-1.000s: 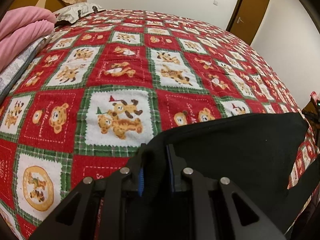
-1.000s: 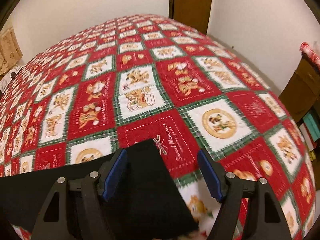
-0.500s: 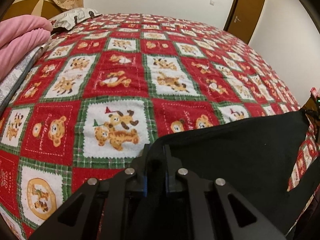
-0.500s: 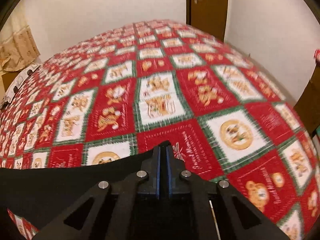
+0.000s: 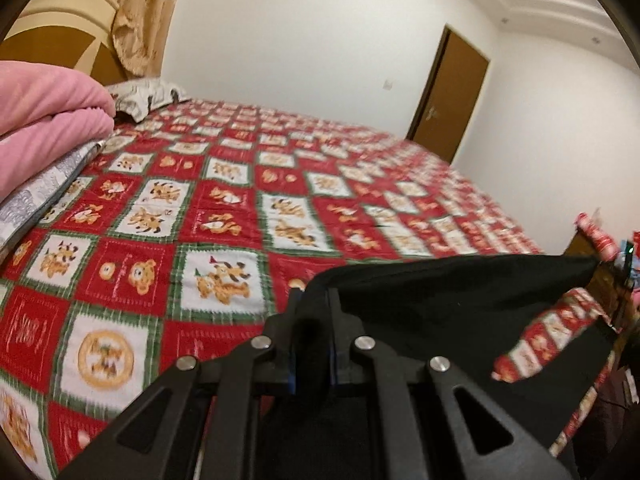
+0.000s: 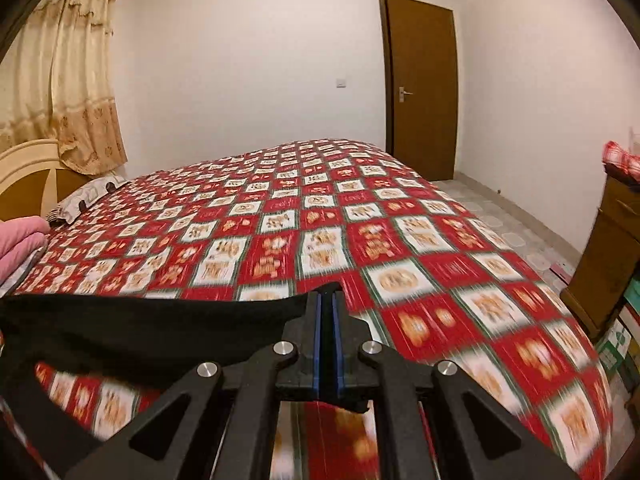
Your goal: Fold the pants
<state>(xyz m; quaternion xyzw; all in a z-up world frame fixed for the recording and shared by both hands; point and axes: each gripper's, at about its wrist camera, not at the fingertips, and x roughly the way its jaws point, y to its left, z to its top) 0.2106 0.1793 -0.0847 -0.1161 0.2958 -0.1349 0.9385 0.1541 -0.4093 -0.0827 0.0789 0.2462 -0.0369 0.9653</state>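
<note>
Left gripper (image 5: 312, 312): clenched on a bunched corner of the black pants (image 5: 460, 300); cloth fills the gap between its fingers.
Right gripper (image 6: 328, 312): clamped tight on the opposite corner of the pants (image 6: 140, 320), blue pads pressed together with a thin edge of cloth caught between them.
Pants, position: held up off the bedspread (image 5: 224, 216), stretched as a dark band between the two grippers, the rest drooping below out of view.
Long axis: the taut edge runs side to side, from one claw across to the other; neither hand is nearer, each owns one end.
What the next move turns on: my guess is the fold goes forward over the bed, so both ends need to travel together, or the edge will skew.
Bedspread: red and green patchwork, bare ahead of both claws.
Further off: pink blanket (image 5: 44, 120) and a pillow (image 5: 144, 96) at the left, curtain (image 6: 68, 80) behind.
Farthest: brown door (image 6: 420, 88) in the white wall.
</note>
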